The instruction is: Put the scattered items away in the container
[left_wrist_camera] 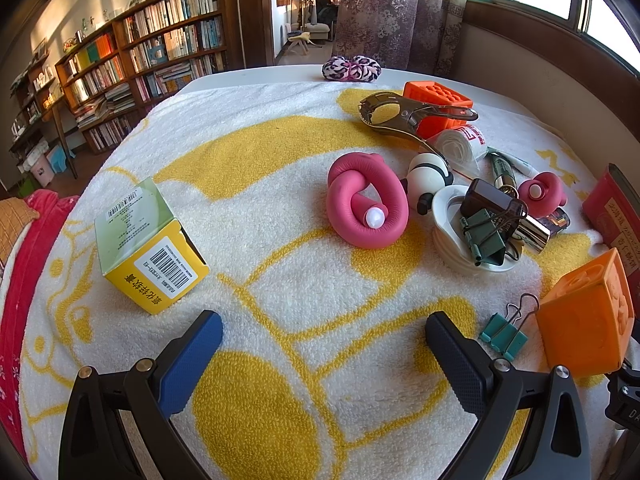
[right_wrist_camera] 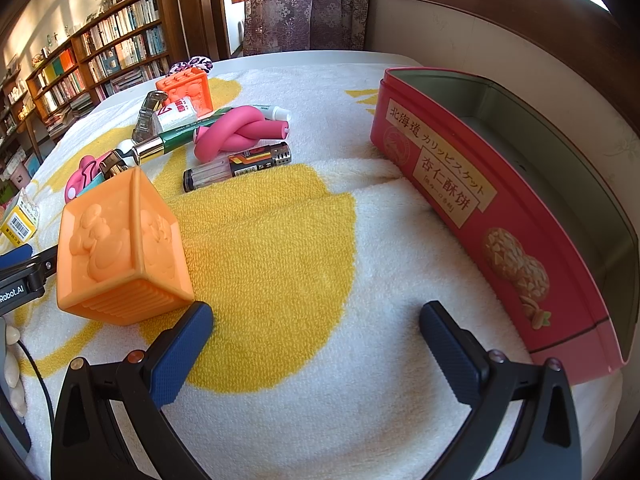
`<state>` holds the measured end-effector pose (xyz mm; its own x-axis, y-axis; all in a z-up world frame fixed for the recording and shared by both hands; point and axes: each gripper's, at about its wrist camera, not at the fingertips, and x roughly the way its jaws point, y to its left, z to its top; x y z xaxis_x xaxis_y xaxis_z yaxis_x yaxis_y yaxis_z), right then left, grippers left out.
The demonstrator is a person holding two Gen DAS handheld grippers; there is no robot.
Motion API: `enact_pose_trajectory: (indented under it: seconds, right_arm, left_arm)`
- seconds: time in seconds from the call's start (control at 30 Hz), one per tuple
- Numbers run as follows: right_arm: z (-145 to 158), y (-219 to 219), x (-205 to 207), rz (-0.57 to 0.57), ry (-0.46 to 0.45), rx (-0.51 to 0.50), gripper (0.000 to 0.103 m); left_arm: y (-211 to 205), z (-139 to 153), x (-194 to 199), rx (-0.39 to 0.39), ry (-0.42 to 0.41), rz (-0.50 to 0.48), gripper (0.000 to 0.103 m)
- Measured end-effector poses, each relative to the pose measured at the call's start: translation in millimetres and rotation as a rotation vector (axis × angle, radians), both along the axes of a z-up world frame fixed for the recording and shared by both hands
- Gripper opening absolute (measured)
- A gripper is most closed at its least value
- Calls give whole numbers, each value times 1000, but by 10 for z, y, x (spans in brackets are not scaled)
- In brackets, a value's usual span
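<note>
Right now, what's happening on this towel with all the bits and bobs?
A person is tidying small items into the red biscuit tin, which looks empty so far. Both tools are open and holding nothing: the left hand-held gripper hovers near the teal binder clip, the right hand-held gripper beside the orange cube. The lighter and pink knots wait on the towel.

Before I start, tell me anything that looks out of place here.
The red tin looks empty, with every item still loose on the towel. The white dish is crammed with a dark case and a green clip that stick out over its rim. The yellow box lies on its side, end flap ajar.
</note>
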<state>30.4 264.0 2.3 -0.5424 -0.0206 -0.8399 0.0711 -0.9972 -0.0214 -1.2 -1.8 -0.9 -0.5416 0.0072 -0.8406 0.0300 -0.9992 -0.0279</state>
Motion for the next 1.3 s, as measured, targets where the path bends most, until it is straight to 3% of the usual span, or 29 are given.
enact_pose_trajectory:
  seconds: [0.13, 0.33, 0.53, 0.6, 0.77, 0.8, 0.97, 1.1, 1.2, 1.27, 1.3]
  right_arm:
    - [-2, -3, 3, 0, 0, 0, 103]
    - [-2, 3, 1, 1, 0, -2, 103]
    - [-3, -4, -1, 2, 0, -3, 103]
    - [9, -3, 4, 4, 0, -5, 103]
    - [10, 1, 10, 6, 1, -11, 103]
    - [8, 6, 7, 7, 1, -13, 103]
    - [7, 8, 6, 10, 2, -18, 103]
    - [14, 23, 13, 11, 4, -29, 103]
    - [22, 43, 21, 11, 7, -43, 103]
    - [25, 56, 24, 11, 10, -54, 103]
    - [27, 62, 24, 11, 11, -59, 103]
  left_arm:
    - [5, 12, 24, 2, -1, -3, 103]
    - [-81, 56, 47, 79, 4, 6, 103]
    - [-377, 165, 140, 143, 16, 93, 103]
    - [-584, 202, 173, 196, 27, 142, 103]
    - [-1151, 205, 281, 487, 67, 326, 103]
    - [-1209, 218, 289, 507, 74, 356, 103]
    - [-1129, 417, 214, 340, 142, 370, 103]
    - [-1055, 481, 39, 304, 147, 369, 101]
    - [-995, 411, -163, 239, 110, 377, 87]
    - [-989, 281, -292, 210, 56, 395, 60]
    - [-1010, 204, -333, 210, 28, 408, 57]
